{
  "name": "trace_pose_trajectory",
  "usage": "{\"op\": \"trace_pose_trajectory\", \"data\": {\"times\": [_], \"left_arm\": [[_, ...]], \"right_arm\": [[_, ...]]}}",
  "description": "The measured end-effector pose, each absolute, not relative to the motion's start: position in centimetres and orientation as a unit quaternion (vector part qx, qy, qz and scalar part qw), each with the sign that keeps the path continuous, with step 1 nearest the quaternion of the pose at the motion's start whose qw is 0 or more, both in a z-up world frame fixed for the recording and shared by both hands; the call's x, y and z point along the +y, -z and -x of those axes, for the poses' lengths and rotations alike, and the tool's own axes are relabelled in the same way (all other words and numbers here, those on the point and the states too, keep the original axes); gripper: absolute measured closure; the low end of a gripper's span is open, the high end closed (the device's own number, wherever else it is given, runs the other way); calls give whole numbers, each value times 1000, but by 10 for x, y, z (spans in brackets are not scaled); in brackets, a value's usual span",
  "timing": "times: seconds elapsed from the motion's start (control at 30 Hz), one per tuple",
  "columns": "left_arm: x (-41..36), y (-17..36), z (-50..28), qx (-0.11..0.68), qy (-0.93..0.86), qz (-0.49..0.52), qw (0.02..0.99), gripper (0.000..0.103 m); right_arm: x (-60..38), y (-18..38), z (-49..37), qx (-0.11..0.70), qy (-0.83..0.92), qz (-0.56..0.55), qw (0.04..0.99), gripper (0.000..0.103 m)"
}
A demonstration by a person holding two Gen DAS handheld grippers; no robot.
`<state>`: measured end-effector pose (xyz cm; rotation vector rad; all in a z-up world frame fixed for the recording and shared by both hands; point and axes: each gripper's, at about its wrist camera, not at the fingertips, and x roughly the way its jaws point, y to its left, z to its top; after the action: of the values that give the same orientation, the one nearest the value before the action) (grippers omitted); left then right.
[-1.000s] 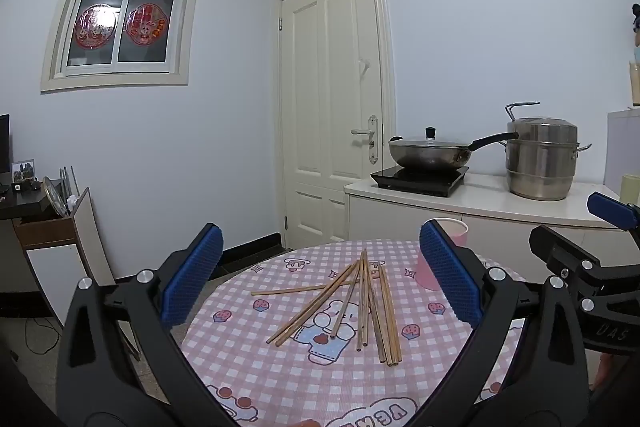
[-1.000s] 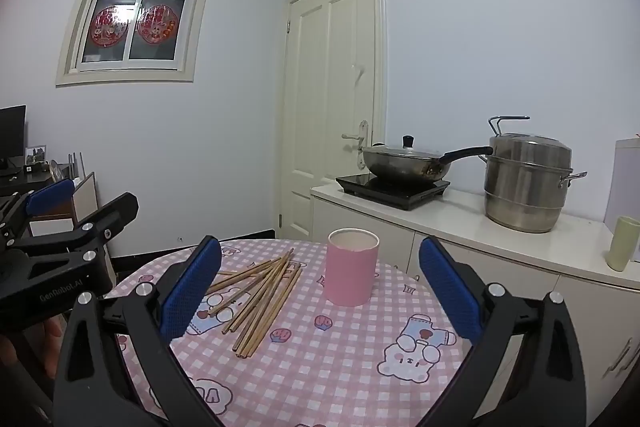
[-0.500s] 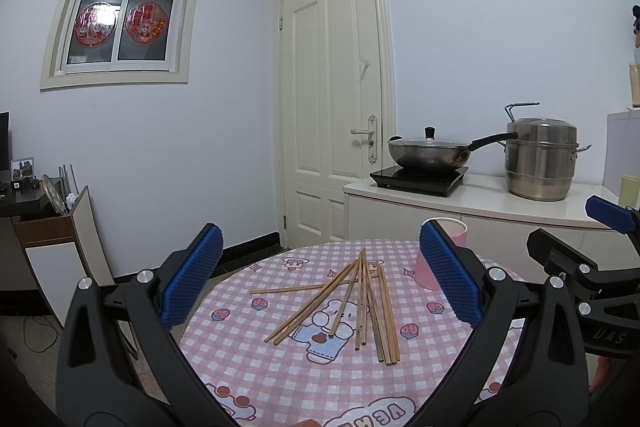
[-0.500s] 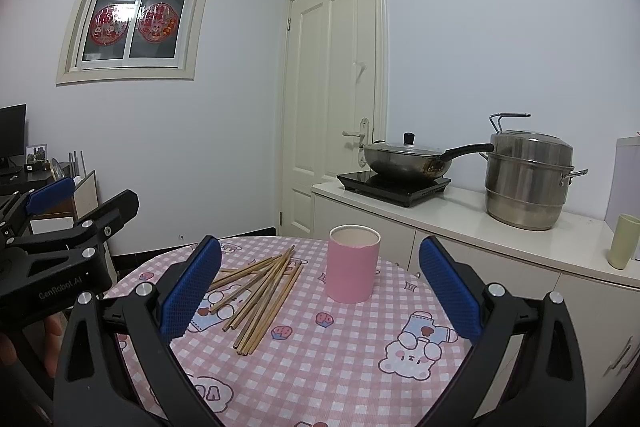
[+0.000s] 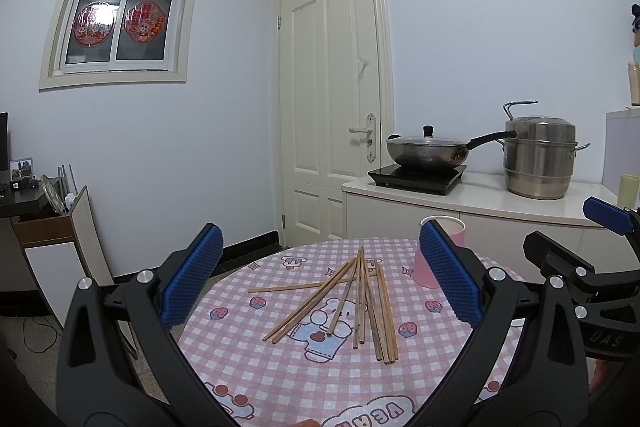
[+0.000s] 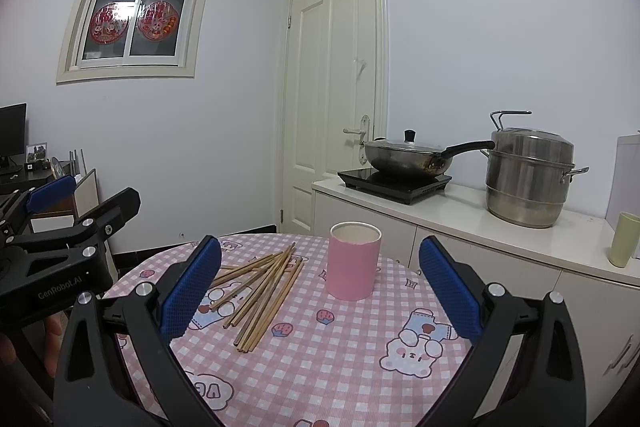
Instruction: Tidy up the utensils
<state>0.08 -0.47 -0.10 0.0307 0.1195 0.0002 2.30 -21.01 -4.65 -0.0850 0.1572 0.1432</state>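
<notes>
Several wooden chopsticks [image 5: 360, 301] lie fanned out on the round table with its pink checked cloth [image 5: 280, 359]. A pink cylindrical cup [image 6: 353, 261] stands upright to their right; in the left wrist view the cup [image 5: 448, 227] is partly hidden behind a blue finger pad. My left gripper [image 5: 320, 281] hovers open above the near side of the chopsticks, holding nothing. My right gripper [image 6: 320, 285] is open too, in front of the cup and the chopsticks [image 6: 262, 285], with nothing between its fingers. Each gripper shows at the edge of the other's view.
Behind the table runs a white counter [image 6: 500, 227] with a wok on an induction hob [image 6: 404, 157], a steel steamer pot [image 6: 528, 179] and a pale green cup [image 6: 624, 245]. A cream door [image 5: 332, 99] stands at the back, a low cabinet [image 5: 52, 227] to the left.
Both views have shifted slightly: the table and chopsticks sit a little lower and nearer than a second ago. Both grippers stay open and nothing on the table has moved.
</notes>
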Motion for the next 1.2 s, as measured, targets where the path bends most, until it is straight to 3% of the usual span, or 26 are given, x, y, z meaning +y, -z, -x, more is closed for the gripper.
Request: {"op": "trace_pose_trajectory", "data": {"times": [1.2], "left_arm": [[-8,9,0,61,1,-18,998,6]], "right_arm": [[-209,49,-23,84,-73,45,993,7]]}}
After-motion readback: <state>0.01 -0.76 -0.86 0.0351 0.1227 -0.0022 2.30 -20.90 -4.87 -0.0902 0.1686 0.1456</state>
